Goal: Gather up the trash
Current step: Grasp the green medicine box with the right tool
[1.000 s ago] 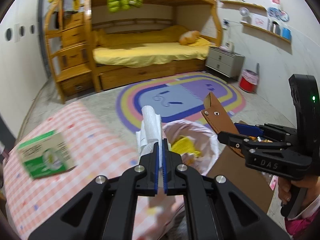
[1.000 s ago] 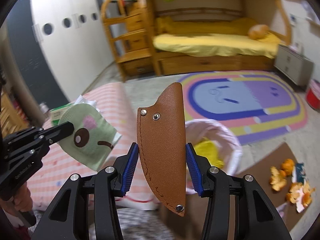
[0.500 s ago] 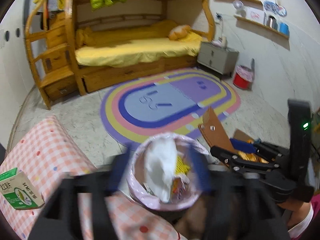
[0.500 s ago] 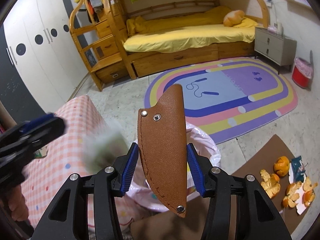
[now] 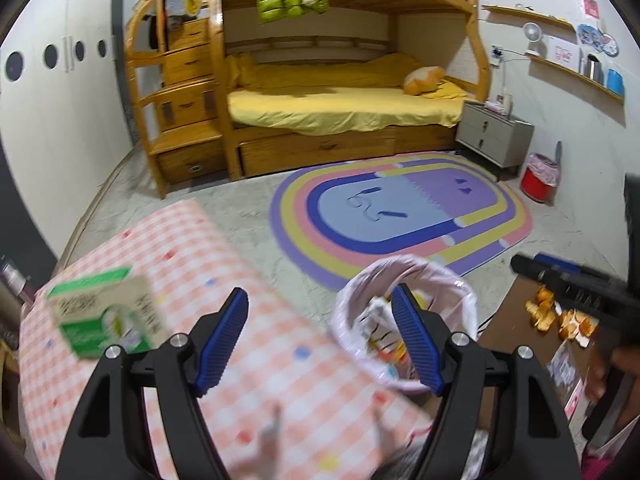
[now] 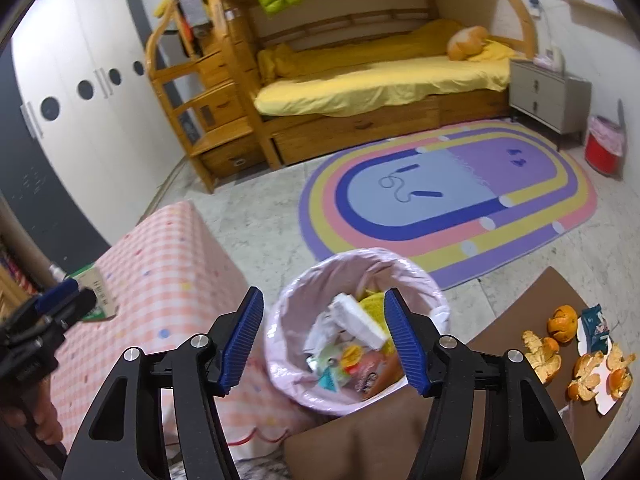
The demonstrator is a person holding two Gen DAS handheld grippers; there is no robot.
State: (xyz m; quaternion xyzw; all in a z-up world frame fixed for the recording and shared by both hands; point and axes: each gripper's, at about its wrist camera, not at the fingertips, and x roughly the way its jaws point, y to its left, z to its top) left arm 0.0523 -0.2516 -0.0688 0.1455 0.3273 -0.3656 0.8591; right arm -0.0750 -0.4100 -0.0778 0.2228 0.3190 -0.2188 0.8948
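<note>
A bin lined with a pink bag (image 6: 420,276) stands on the floor beside a pink checked table (image 6: 160,260). It holds several pieces of trash, among them white tissue and a brown sheath (image 6: 384,368). My right gripper (image 6: 322,330) is open and empty, right above the bin. My left gripper (image 5: 320,332) is open and empty over the table's edge, with the bin (image 5: 460,280) to its right. A green and white carton (image 5: 100,316) lies on the table (image 5: 280,380) to the left. Orange peels (image 6: 584,364) and a wrapper (image 6: 596,326) lie on a brown mat (image 6: 532,304) at the right.
A rainbow rug (image 6: 460,196) covers the floor beyond the bin. A wooden bunk bed (image 5: 340,100), a drawer stair (image 5: 180,92), a grey nightstand (image 5: 492,136) and a red bin (image 5: 538,180) stand at the back. White wardrobes (image 6: 80,100) are at the left.
My left gripper opened and let go of the white tissue into the bin. My right gripper opened and dropped the brown sheath into the bin. The left gripper moved back over the table.
</note>
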